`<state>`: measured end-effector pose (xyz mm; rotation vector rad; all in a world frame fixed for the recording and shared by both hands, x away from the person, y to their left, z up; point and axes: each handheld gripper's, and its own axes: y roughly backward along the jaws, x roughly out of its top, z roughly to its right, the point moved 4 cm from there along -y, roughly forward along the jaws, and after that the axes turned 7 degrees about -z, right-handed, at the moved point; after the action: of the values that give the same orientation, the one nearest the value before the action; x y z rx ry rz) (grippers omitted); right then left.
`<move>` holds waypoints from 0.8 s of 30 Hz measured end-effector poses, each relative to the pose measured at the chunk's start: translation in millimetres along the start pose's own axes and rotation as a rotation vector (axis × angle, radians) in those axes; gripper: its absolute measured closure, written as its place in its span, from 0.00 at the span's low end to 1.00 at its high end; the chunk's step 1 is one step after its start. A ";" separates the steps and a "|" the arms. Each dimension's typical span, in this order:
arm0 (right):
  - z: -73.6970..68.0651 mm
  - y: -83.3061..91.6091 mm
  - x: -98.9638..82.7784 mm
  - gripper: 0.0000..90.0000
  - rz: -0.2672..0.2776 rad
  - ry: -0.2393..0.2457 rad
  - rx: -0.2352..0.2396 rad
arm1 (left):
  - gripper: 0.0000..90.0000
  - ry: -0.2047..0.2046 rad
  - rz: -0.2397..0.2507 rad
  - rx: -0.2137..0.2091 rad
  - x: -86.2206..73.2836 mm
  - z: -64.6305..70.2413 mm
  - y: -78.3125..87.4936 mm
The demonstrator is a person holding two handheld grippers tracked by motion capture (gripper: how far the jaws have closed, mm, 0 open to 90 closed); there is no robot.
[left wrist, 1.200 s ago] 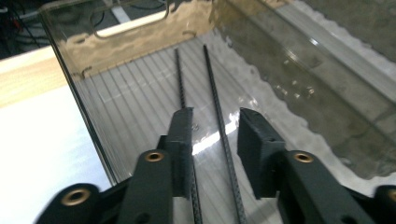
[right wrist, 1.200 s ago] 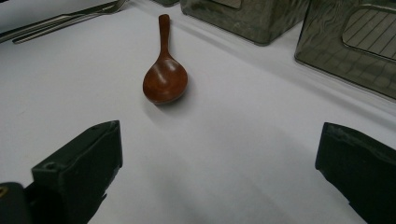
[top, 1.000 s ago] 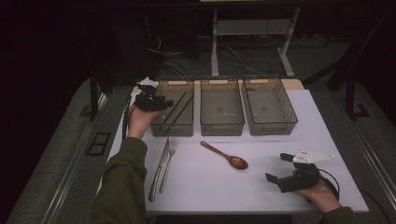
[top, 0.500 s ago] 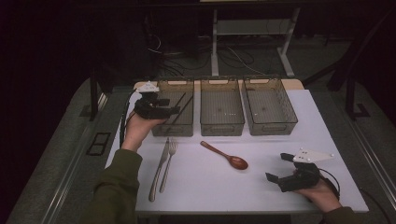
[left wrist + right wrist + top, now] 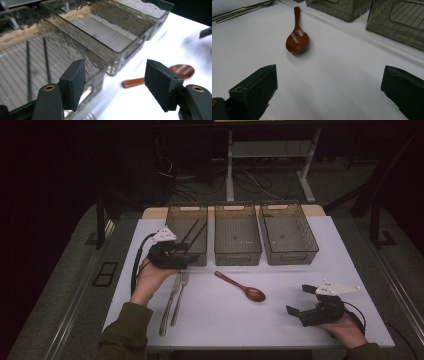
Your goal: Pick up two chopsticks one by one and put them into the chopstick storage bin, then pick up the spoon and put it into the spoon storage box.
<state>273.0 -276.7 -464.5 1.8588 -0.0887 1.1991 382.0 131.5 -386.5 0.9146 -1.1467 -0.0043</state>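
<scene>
The left gripper, fingers just opened and empty, leaves the 2 black chopsticks in the clear plastic bin. Next, I think: grab the 2 silver forks at 6 o'clock. Right gripper rests open.

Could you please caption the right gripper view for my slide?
Open right gripper facing a wooden spoon on the white table.

Back edge: three clear ribbed plastic bins side by side, walls block low passes; narrow gaps btwn.
Mid table: brown wooden spoon lies alone, open white tabletop all round.
Left front: two metal forks, close together.
Right front: bare, free approach.
</scene>
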 end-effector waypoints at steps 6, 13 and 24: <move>-0.2 1.0 0.0 0.00 0.004 0.002 -0.001 | 0.34 -0.005 -0.003 -0.018 -21.3 14.9 -1.8; -0.4 0.9 0.7 0.00 0.004 0.004 0.002 | 0.27 -0.018 0.033 -0.029 -44.4 30.5 5.1; -0.4 1.1 2.2 0.00 -0.010 -0.014 0.012 | 0.13 -0.074 0.025 -0.035 -78.5 56.9 1.8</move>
<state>273.4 -276.2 -462.1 1.8755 -0.0799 1.1824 301.4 132.1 -440.4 0.8750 -1.2230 -0.0378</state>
